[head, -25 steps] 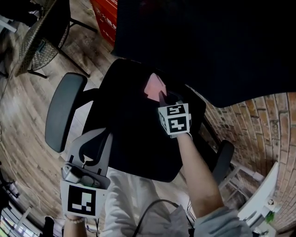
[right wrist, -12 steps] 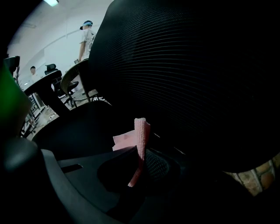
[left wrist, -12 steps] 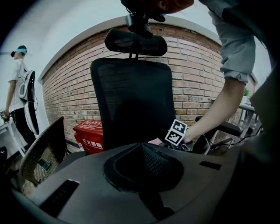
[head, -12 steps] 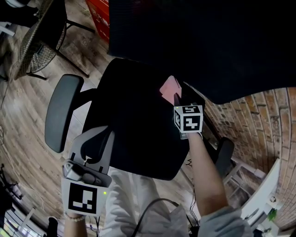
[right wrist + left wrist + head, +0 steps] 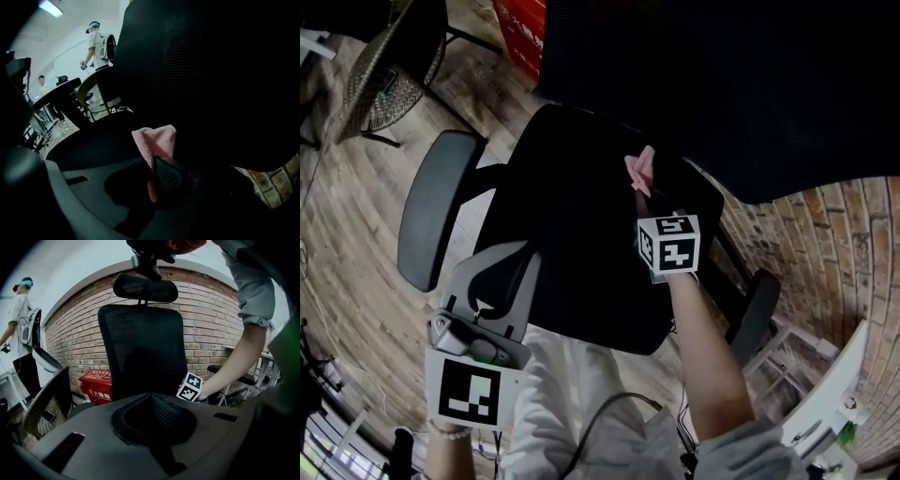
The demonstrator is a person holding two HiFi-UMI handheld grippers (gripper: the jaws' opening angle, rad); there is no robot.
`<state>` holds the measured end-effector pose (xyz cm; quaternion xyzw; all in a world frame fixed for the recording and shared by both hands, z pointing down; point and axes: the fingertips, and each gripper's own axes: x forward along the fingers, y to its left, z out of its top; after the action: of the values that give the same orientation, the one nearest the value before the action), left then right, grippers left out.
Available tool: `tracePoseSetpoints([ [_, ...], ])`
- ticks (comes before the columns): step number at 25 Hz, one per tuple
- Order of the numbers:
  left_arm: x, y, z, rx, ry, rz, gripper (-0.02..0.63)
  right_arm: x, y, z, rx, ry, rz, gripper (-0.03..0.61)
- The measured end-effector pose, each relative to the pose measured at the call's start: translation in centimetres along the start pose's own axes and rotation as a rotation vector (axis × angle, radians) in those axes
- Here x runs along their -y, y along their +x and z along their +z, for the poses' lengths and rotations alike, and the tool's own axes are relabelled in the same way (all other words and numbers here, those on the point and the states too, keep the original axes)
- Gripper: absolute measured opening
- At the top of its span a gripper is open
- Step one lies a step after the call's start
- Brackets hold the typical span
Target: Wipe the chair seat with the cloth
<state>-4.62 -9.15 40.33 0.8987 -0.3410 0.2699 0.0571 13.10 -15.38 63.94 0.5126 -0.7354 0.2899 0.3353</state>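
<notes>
**Pink cloth pinched at the back of the seat**

The pink cloth [image 5: 157, 139] is gripped in the right hand-held gripper [image 5: 153, 174]. The jaws are clenched on its lower fold, and the rest stands up past the tips in a bunched peak. In the head view the cloth [image 5: 639, 170] sits over the rear of the black chair seat [image 5: 572, 248], toward its right side and just in front of the dark mesh backrest [image 5: 722, 84]. Whether the cloth touches the seat cannot be told. The person's right forearm [image 5: 703, 347] reaches in across the seat's front right corner.

The left hand-held gripper [image 5: 152, 398] is clenched too, jaws together with nothing between them. It is held low off the seat's front left edge, well apart from the cloth and pointing toward the backrest.

A grey armrest [image 5: 436, 220] stands out on the left of the seat, and a second armrest [image 5: 755, 314] shows on the right. A red box [image 5: 97, 383] sits on the floor behind the chair. A wicker chair [image 5: 380, 80] is off to the left, and a brick wall [image 5: 211, 333] rises behind. Another person [image 5: 21, 329] stands far off at the left.
</notes>
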Motion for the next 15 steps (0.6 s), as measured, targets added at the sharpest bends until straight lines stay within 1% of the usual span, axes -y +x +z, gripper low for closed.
tracePoseSetpoints([
  [6,-0.6,-1.3,-1.1,-0.004,-0.013,0.013,0.018,-6.0,0.3,-0.3,-0.004,-0.055,0.095,0.055],
  [15,-1.5,-3.8,-2.9,-0.018,-0.038,0.034,0.018,-16.7,0.4,-1.1,-0.029,-0.158,0.27,0.055],
])
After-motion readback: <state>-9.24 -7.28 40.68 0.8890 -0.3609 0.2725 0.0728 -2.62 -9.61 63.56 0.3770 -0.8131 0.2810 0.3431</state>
